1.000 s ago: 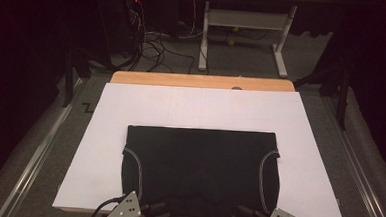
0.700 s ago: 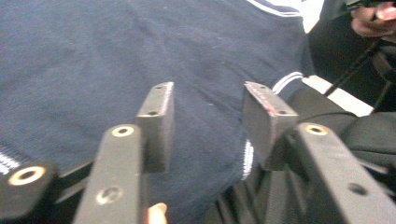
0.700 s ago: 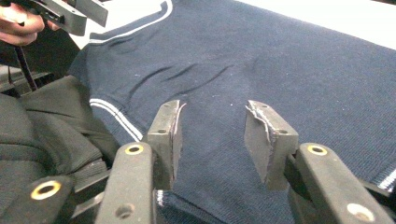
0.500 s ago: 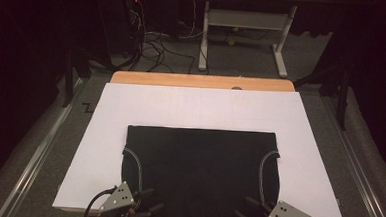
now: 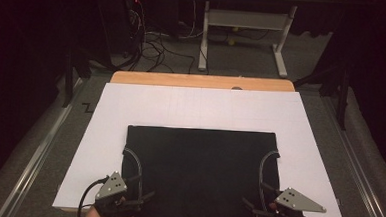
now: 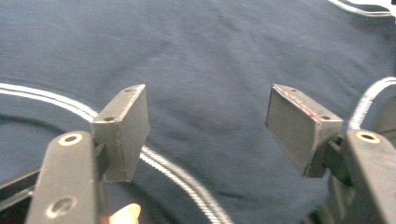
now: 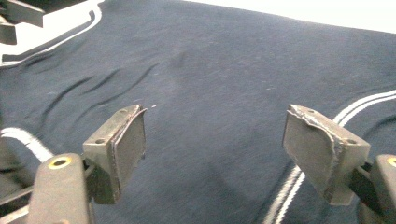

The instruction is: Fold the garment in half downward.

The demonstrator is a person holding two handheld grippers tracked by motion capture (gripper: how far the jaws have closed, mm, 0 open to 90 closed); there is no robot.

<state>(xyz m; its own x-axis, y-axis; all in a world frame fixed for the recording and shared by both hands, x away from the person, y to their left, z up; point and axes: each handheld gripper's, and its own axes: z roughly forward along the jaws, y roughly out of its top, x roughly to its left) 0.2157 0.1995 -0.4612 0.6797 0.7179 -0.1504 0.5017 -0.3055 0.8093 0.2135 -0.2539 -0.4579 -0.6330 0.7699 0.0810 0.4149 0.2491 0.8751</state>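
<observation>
While a dark navy folded cloth garment with white piping (image 5: 200, 174) lies flat on the white paper sheet (image 5: 191, 106) at the table's six o'clock half, the left gripper (image 5: 143, 198) sits at its seven o'clock corner and the right gripper (image 5: 250, 206) at five o'clock. Both jaws have just been opening and stand wide, nothing between them, hovering over fabric.

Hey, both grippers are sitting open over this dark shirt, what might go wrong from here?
The left gripper and right gripper have just been opening, with nothing pinched between their fingers. Closing here may catch only the top layer of the folded garment, so the fold comes apart. Uneven pulls might skew it on the white sheet.
</observation>
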